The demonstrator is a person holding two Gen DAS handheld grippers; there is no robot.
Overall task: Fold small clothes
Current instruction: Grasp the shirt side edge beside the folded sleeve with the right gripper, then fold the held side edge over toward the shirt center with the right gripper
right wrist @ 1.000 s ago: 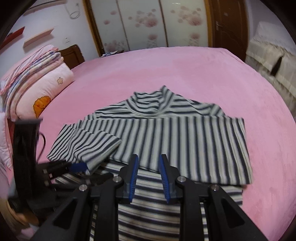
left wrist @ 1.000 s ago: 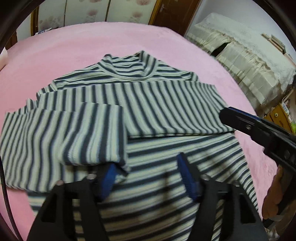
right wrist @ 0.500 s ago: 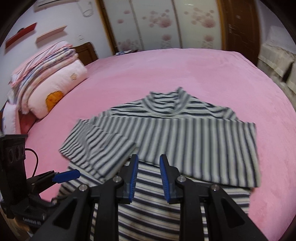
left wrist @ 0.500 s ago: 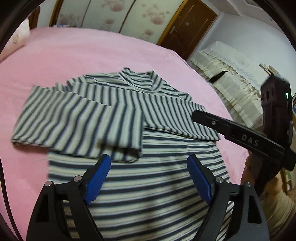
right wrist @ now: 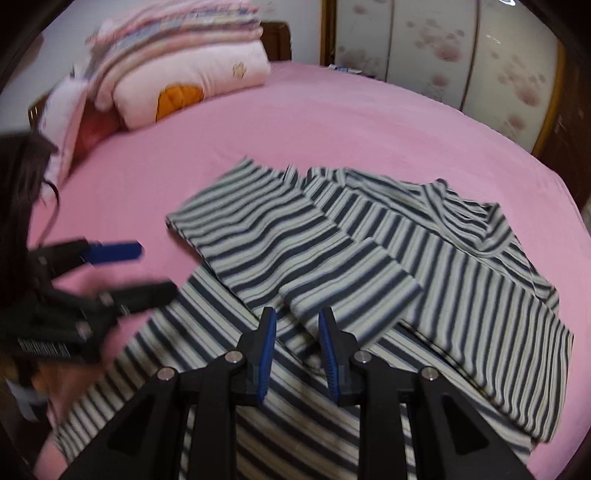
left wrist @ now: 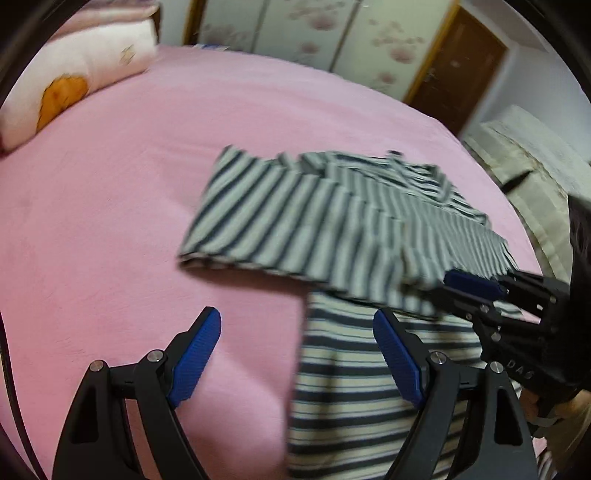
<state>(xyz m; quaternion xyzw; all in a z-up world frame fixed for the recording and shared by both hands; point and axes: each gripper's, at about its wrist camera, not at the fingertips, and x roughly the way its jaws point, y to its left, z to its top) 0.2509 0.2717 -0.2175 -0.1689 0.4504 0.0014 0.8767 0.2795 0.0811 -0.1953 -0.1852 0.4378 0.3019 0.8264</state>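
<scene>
Blue-padded and spread wide, the left gripper (left wrist: 297,354) fills the bottom of its own view with nothing between its fingers: the left pad hangs over bare pink bedsheet (left wrist: 129,206), the right pad over the left edge of the striped shirt (left wrist: 369,398). That navy-and-cream shirt lies flat on the sheet from the lower middle of the frame up toward the right, with a folded sleeve (left wrist: 280,225) reaching out to the left across its upper part, blurred in this view. At the right edge the right gripper (left wrist: 471,286) comes in, its blue pad over the sleeve's lower border. In the right wrist view, the right gripper (right wrist: 297,347) sits at bottom centre with a narrow gap between its pads and no cloth caught in it; the shirt's body (right wrist: 280,424) spreads beneath it and the end of the folded sleeve (right wrist: 295,258) lies just beyond the tips. The collar (right wrist: 454,206) points to the upper right. At left the left gripper (right wrist: 147,271) appears wide apart over the sheet, beside the shirt's lower left edge. A pink pillow (right wrist: 192,85) under stacked folded bedding (right wrist: 177,33) sits upper left, and floral wardrobe doors (right wrist: 443,55) stand behind the bed.
</scene>
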